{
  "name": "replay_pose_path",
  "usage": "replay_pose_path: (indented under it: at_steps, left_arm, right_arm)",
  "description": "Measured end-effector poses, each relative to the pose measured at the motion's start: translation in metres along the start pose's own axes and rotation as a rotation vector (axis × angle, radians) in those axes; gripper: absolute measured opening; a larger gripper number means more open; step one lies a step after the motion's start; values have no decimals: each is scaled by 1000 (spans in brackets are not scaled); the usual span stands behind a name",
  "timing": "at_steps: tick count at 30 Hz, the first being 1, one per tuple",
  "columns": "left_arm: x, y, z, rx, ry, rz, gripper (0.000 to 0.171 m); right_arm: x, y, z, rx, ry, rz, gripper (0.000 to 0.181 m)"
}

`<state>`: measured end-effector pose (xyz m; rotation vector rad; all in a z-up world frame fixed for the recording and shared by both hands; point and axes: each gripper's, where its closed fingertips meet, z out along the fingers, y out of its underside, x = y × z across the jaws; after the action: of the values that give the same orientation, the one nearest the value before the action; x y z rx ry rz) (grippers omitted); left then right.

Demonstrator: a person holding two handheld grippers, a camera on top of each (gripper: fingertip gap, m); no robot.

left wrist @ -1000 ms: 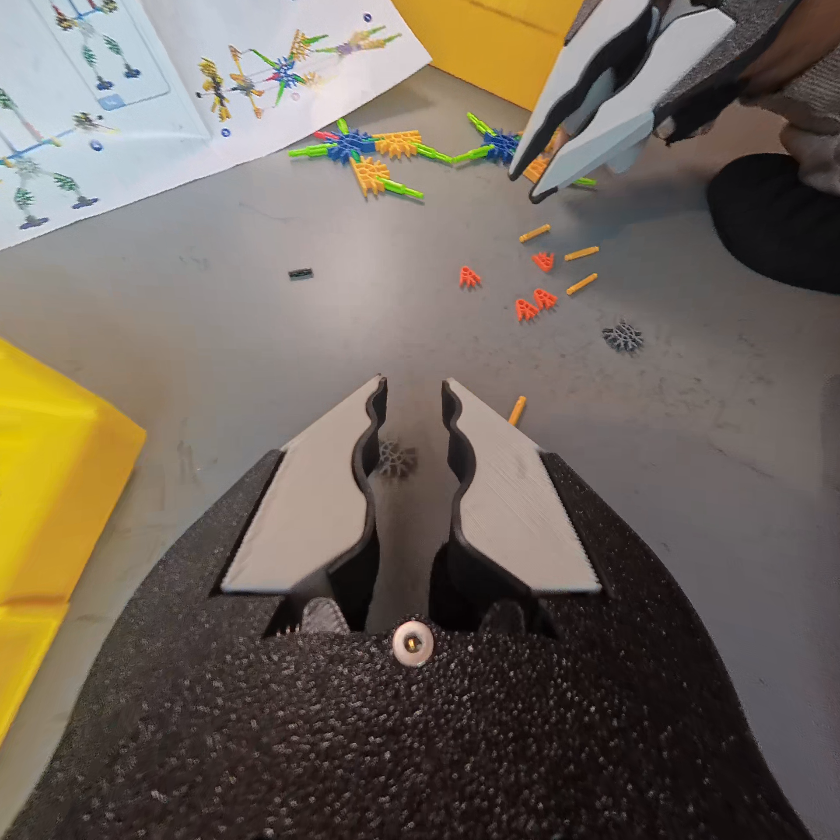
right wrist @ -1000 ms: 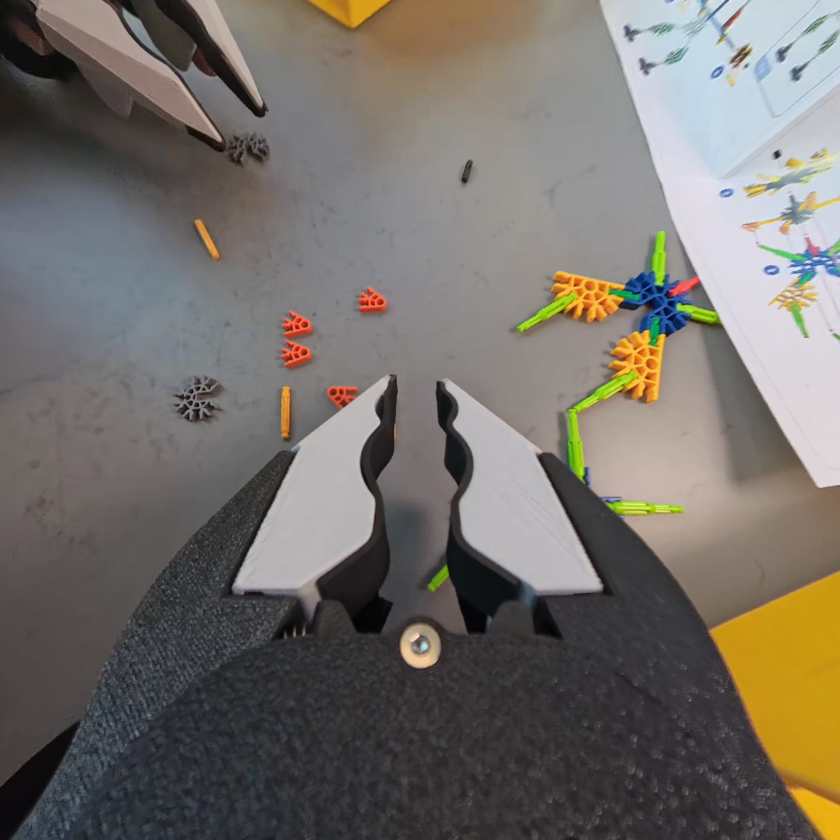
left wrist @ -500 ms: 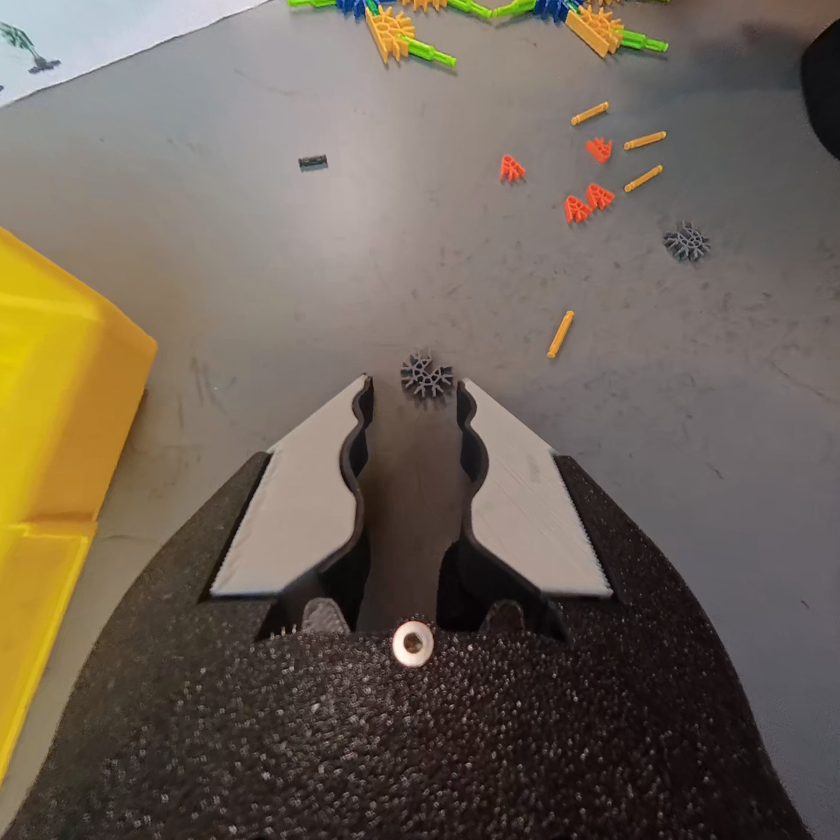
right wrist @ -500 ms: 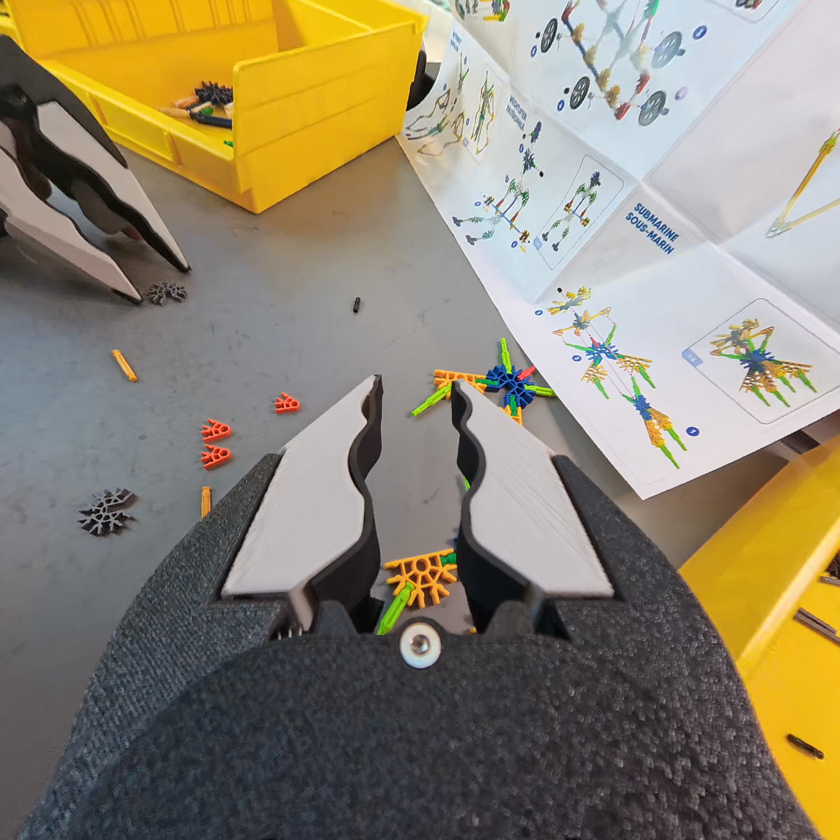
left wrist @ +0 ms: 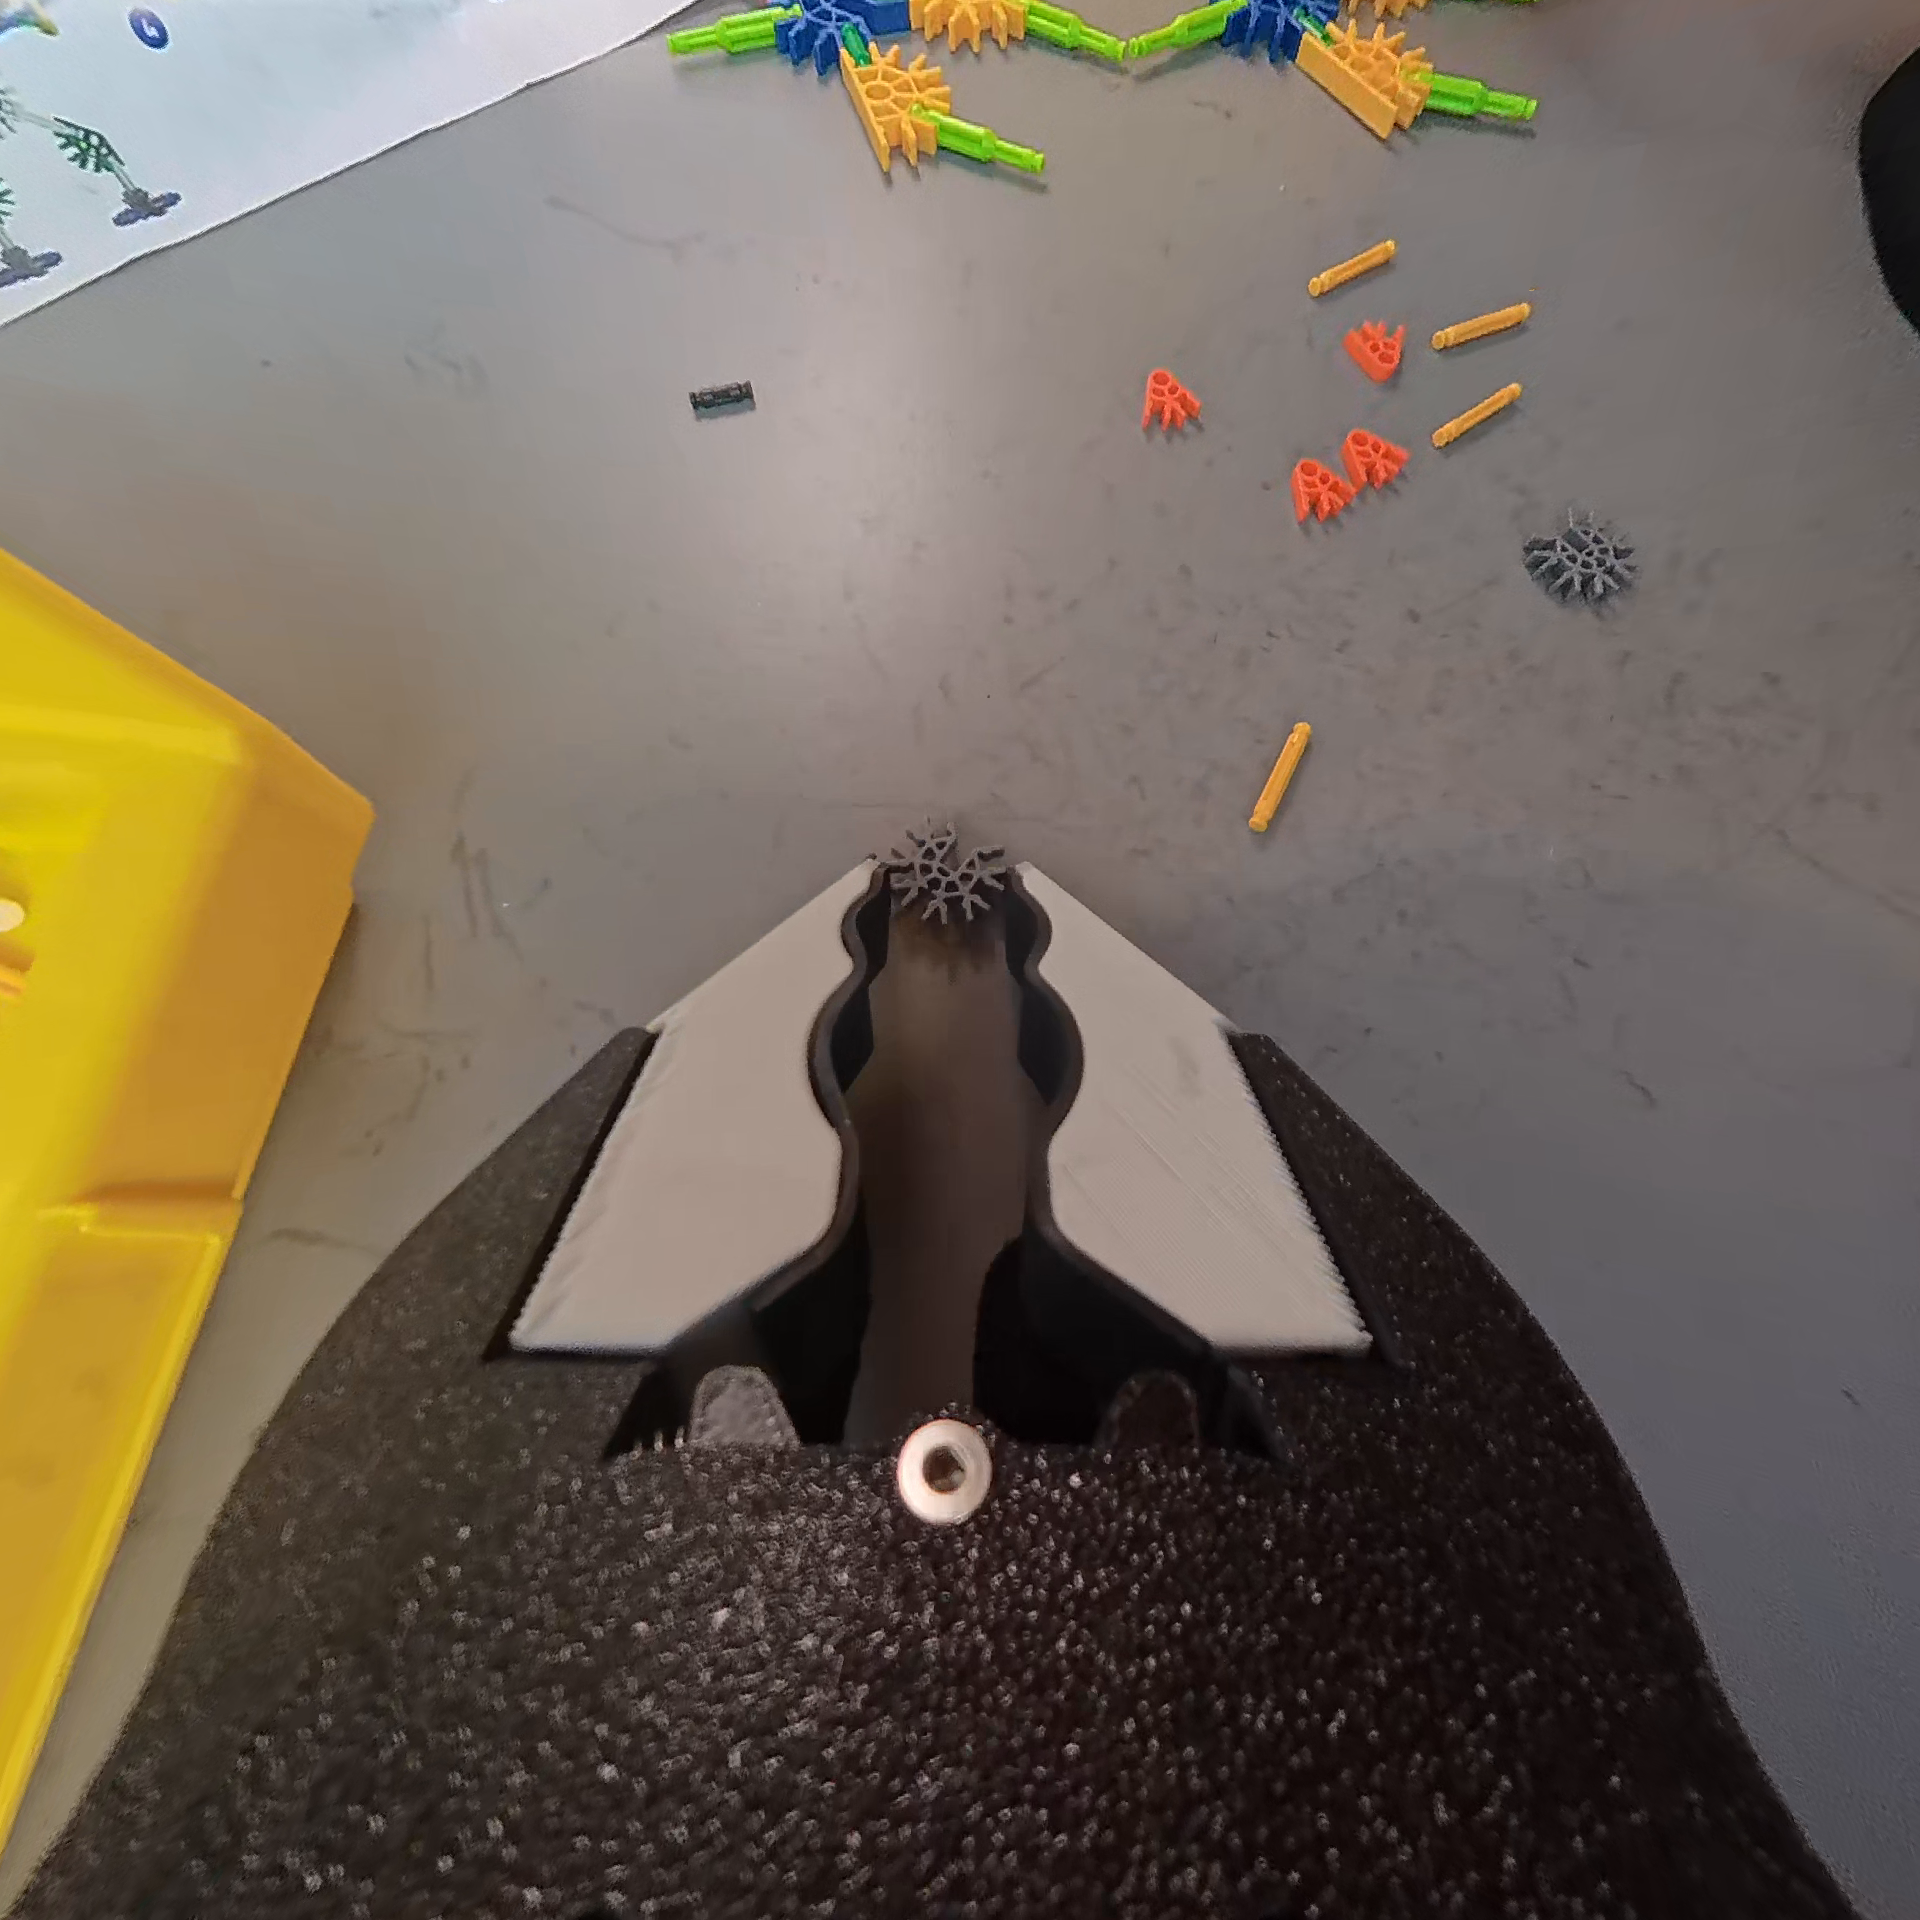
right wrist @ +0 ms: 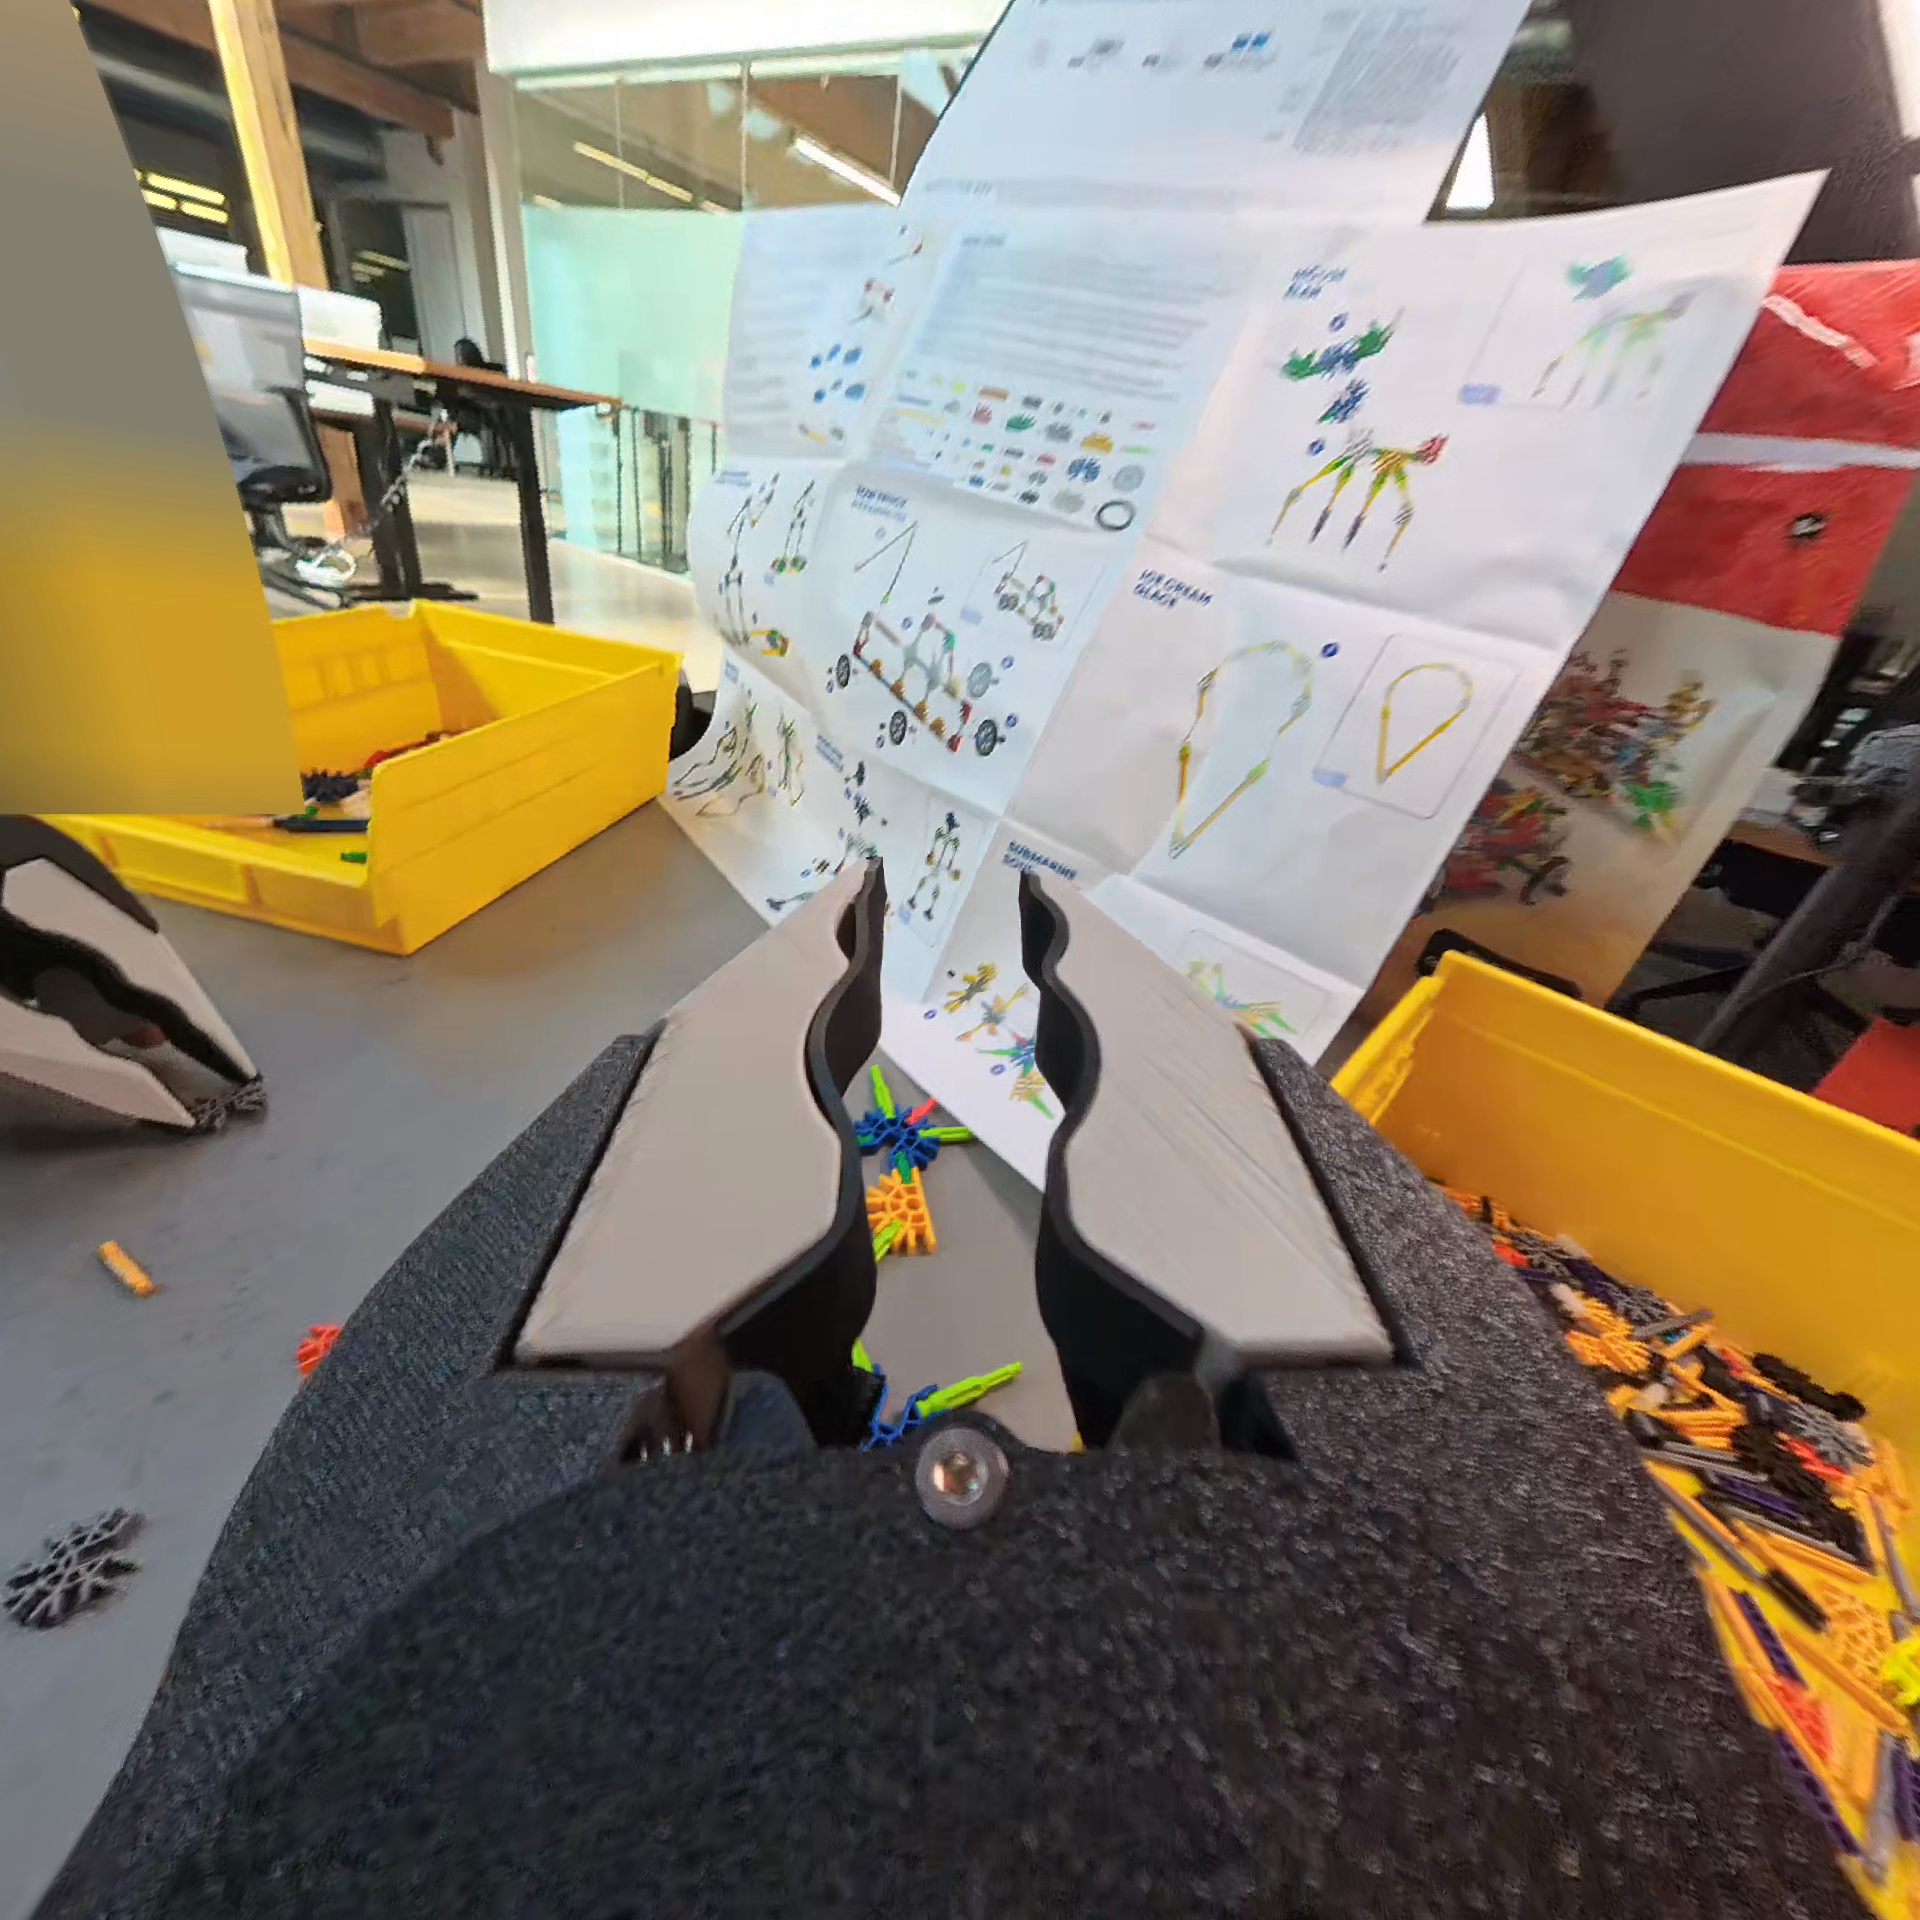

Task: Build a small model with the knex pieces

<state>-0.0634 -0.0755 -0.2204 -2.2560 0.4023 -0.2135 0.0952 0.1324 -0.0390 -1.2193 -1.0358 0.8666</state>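
Grey tabletop [left wrist: 727, 644], scuffed, carrying loose construction-toy parts. Left gripper [left wrist: 943, 878] has its fingertips pinched on a grey snowflake connector [left wrist: 945, 881], which rests at the table surface. Ahead and to its right: an orange rod [left wrist: 1280, 776], a second grey snowflake connector [left wrist: 1579, 557], four red wedge connectors [left wrist: 1320, 488] and three more orange rods [left wrist: 1475, 416]. Farther ahead lies a green, blue and orange assembly [left wrist: 914, 94]; a short black piece [left wrist: 721, 396] sits ahead to the left, a yellow bin [left wrist: 156, 935] at the left. Right gripper [right wrist: 951, 883], raised above the assembly [right wrist: 899, 1174], has its fingers spread and empty, facing an unfolded instruction sheet [right wrist: 1195, 623]; a parts-filled yellow bin [right wrist: 1662, 1143] lies to its right, another bin [right wrist: 499, 769] ahead-left.
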Motion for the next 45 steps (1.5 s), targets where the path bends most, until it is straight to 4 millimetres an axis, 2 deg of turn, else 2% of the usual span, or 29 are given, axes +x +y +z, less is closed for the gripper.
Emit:
replay_pose_path:
  at_steps: [3,5,7,9,12,13,16,20,22,26,28,32,35,38,41,45]
  left_arm:
    - [-1,-10,-6,62,32,-57,22]
    - [-1,-11,-7,71,51,-89,22]
    - [-3,-7,-6,49,36,-79,22]
    - [-1,-6,-4,41,35,-60,22]
    - [2,-6,-3,39,48,-55,22]
    - [2,-5,-3,35,42,-52,22]
    - [0,-2,-2,26,29,-50,22]
    - [-3,0,0,13,17,-53,22]
    - [-4,1,1,4,8,-49,22]
    - [-5,1,2,3,0,-50,22]
    - [-5,1,2,4,0,-51,22]
    - [-7,1,2,4,2,-61,22]
    - [-7,1,3,4,3,-65,22]
    - [-7,1,3,5,7,-70,22]
    - [-7,0,3,6,13,-76,22]
    - [-7,0,3,6,17,-78,22]
  right_arm:
    - [34,-16,-18,57,124,-18,24]
    - [66,-16,-29,10,228,-47,24]
    - [104,-9,-37,-114,311,-69,21]
    - [136,19,-38,-364,319,-59,21]
    - [161,80,-34,-756,233,-12,25]
    - [172,95,-31,-826,242,-12,25]
    - [189,131,-16,-965,203,11,25]
    - [209,150,14,-968,190,125,22]
    - [211,161,29,-957,159,201,21]
    - [211,183,45,-984,117,261,18]
    - [207,187,55,-965,80,273,17]
    - [224,194,66,-990,136,248,16]
    - [220,198,77,-990,83,275,19]
    - [213,205,81,-1017,41,252,21]
    - [217,215,78,-1071,72,219,18]
    - [214,215,81,-1042,42,222,14]
